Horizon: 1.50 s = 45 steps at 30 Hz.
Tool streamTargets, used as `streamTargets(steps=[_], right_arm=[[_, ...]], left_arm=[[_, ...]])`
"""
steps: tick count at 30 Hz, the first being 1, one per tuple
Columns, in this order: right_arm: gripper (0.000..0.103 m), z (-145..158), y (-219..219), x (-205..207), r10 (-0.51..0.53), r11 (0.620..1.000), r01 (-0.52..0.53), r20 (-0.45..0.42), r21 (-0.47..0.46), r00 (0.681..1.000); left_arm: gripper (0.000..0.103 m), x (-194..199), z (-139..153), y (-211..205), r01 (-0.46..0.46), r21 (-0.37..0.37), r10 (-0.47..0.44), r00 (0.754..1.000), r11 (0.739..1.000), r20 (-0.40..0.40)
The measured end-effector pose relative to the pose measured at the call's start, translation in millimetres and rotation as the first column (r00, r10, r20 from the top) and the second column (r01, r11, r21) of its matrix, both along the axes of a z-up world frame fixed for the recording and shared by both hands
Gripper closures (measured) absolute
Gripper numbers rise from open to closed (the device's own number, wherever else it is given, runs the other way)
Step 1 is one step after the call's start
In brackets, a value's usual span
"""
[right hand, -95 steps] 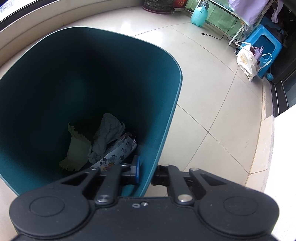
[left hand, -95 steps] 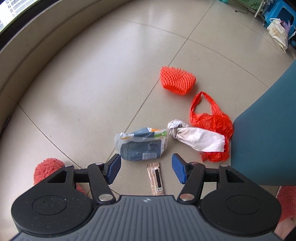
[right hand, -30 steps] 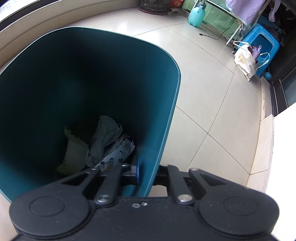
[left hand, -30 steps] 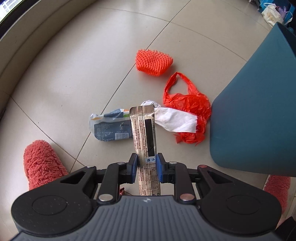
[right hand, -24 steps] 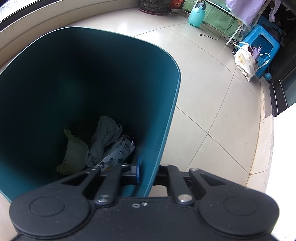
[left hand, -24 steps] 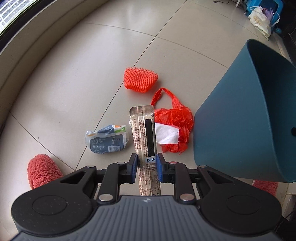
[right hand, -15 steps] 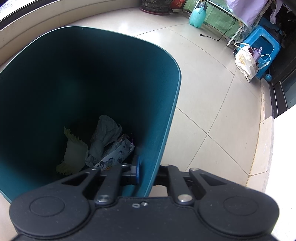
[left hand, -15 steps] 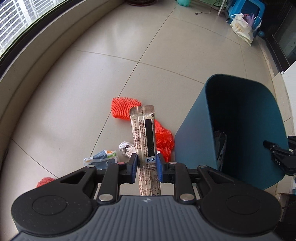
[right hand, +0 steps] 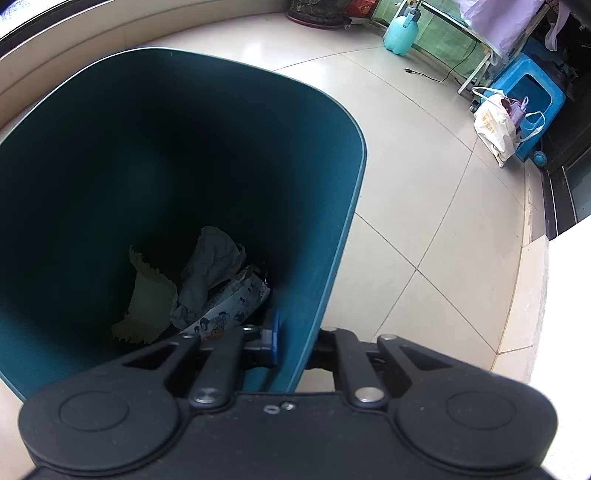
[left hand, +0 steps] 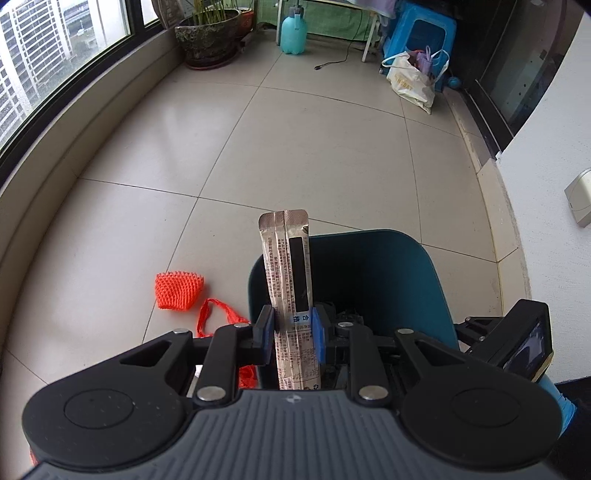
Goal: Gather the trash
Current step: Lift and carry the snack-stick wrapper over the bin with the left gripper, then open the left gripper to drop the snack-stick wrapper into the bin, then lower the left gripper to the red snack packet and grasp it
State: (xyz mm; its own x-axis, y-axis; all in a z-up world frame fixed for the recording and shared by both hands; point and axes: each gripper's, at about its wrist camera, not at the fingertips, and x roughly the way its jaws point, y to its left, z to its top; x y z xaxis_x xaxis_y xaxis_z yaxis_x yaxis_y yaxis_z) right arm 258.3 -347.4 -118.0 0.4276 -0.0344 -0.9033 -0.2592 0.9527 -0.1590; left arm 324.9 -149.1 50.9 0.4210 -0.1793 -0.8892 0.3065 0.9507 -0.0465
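Observation:
My left gripper [left hand: 292,334] is shut on a long silver sachet wrapper [left hand: 288,269], which stands upright between the blue pads, above the open mouth of the teal bin [left hand: 388,266]. My right gripper [right hand: 293,341] is shut on the teal bin's rim [right hand: 325,280], one pad inside and one outside the wall. Crumpled paper and a printed wrapper [right hand: 218,288] lie at the bin's bottom. On the floor to the left of the bin lie an orange foam net [left hand: 179,290] and an orange plastic bag [left hand: 221,317], partly hidden by my left gripper.
A white shopping bag [left hand: 410,83] leans on a blue stool [left hand: 417,37] at the far end, with a teal spray bottle [left hand: 293,31], a cable and a potted plant [left hand: 208,35]. A window ledge curves along the left. A white wall stands at the right.
My left gripper rose with the sachet and swung right, from over the floor litter to above the bin's mouth. The right gripper kept still on the bin's rim.

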Motion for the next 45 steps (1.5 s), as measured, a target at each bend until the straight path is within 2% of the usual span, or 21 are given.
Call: streamTargets(steps=[4,10,17,20,33,38,45], right_arm=[[0.093,0.2,-2.1,-5.0,0.020,1.000,-0.020,0.012,0.005,1.000],[0.094,0.7,-4.6,-5.1,0.011,1.000,-0.011,0.026,0.017,1.000],[0.094,0.0,-5.0,-5.8,0.010,1.000,-0.011,0.029,0.020,1.000],[0.094,0.2,-5.4,-5.8,0.007,1.000,-0.007,0.029,0.025,1.000],[0.094,-0.7,-7.1,-2.8,0.006,1.000,-0.007,0.017,0.030,1.000],[0.094,-2.7,-5.8,-1.5,0.002,1.000,-0.002,0.012,0.021,1.000],[0.094,-5.6,-3.4,1.4,-0.009,1.000,0.009,0.002,0.013,1.000]], left_arm=[[0.083,9.7,-25.8,-27.9,0.029,0.019,-0.029,0.999,0.999,-0.018],[0.083,18.7,-80.7,-52.2,0.042,0.053,-0.036,0.993,0.998,-0.109],[0.082,22.2,-137.4,-57.8,0.045,0.093,-0.027,0.983,0.995,-0.182],[0.082,22.0,-151.5,-55.8,0.045,0.095,-0.025,0.978,0.994,-0.206],[0.079,20.0,-162.2,-49.4,0.041,0.071,-0.027,0.981,0.997,-0.194],[0.077,15.9,-148.9,-36.3,0.039,0.050,-0.029,0.982,0.998,-0.186],[0.057,-0.1,-118.2,-16.4,0.045,0.035,-0.040,0.991,0.998,-0.130]])
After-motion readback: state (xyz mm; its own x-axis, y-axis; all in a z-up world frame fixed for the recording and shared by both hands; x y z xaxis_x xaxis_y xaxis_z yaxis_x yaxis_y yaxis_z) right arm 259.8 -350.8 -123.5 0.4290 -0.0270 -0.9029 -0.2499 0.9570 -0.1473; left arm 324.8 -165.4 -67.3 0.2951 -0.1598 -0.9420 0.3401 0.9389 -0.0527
